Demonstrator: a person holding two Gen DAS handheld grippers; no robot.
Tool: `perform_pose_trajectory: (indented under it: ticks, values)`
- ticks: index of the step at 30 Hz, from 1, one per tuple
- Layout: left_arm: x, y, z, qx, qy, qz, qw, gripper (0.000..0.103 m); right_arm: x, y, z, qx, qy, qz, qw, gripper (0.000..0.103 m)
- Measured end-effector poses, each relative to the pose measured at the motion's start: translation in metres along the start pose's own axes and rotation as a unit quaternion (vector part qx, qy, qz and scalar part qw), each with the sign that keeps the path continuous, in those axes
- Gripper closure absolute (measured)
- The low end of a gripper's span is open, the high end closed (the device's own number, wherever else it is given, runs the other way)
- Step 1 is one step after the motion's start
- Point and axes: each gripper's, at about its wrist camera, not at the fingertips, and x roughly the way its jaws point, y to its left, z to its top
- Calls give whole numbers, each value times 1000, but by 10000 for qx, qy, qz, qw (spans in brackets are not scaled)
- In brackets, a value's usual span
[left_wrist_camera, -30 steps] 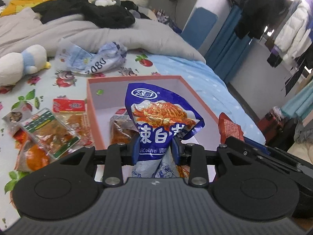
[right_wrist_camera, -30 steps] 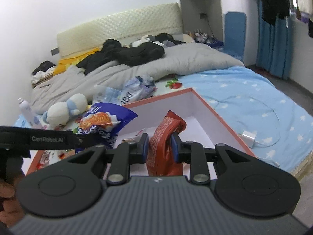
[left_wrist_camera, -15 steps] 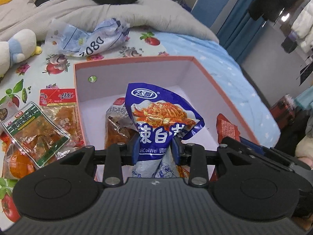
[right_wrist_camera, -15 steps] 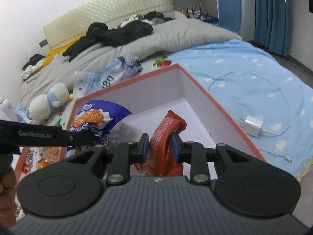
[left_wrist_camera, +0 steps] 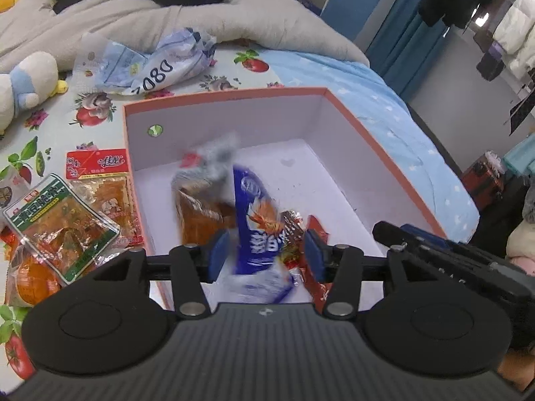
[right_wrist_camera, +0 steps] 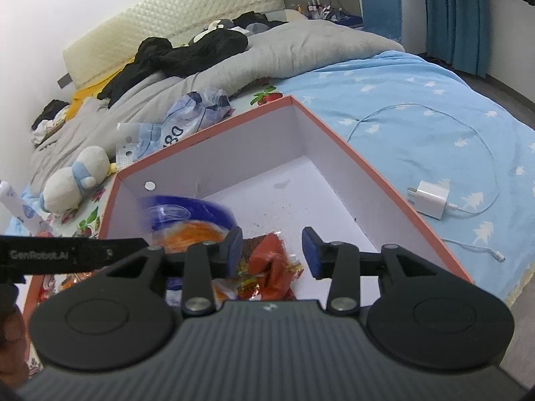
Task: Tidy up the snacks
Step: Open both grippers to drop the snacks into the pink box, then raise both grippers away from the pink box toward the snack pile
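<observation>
An orange-rimmed box (left_wrist_camera: 234, 120) with a white inside lies on the bed. My left gripper (left_wrist_camera: 265, 257) hovers over its near end, jaws opening. A blue snack packet (left_wrist_camera: 257, 230), blurred, is dropping between the pads and neither pad presses on it. A brown snack pack (left_wrist_camera: 200, 214) lies in the box beside it. My right gripper (right_wrist_camera: 272, 254) also hangs over the box (right_wrist_camera: 234, 153), jaws opening. The red packet (right_wrist_camera: 271, 260) lies loose on the box floor below them. The blue packet (right_wrist_camera: 187, 220) shows blurred to the left.
Several snack packs lie outside the box's left wall, among them a green-labelled one (left_wrist_camera: 57, 220) and a red-labelled one (left_wrist_camera: 97, 167). A crumpled blue plastic bag (left_wrist_camera: 157, 63) and a plush toy (left_wrist_camera: 26, 87) lie behind. A white charger (right_wrist_camera: 431, 198) with cable rests on the blue sheet.
Both grippers sank toward the box, then opened. The blue packet slipped out of the left jaws and is falling; the red packet left the right jaws and dropped into the box.
</observation>
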Motion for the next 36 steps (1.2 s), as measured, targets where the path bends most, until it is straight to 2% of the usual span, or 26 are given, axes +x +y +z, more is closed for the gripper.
perform_pose_trajectory:
  ticks: [11, 23, 36]
  values:
    - [-76, 5, -22, 103, -730, -46, 9973, 46, -50, 27, -16, -58, -294, 262, 9992, 61]
    - [-146, 25, -67, 79, -1302, 106, 9914, 46, -101, 67, -38, -458, -716, 607, 9945, 61]
    - [-207, 58, -129, -238, -1709, 477, 9838, 46, -129, 117, -79, -1125, -702, 1211, 9838, 61]
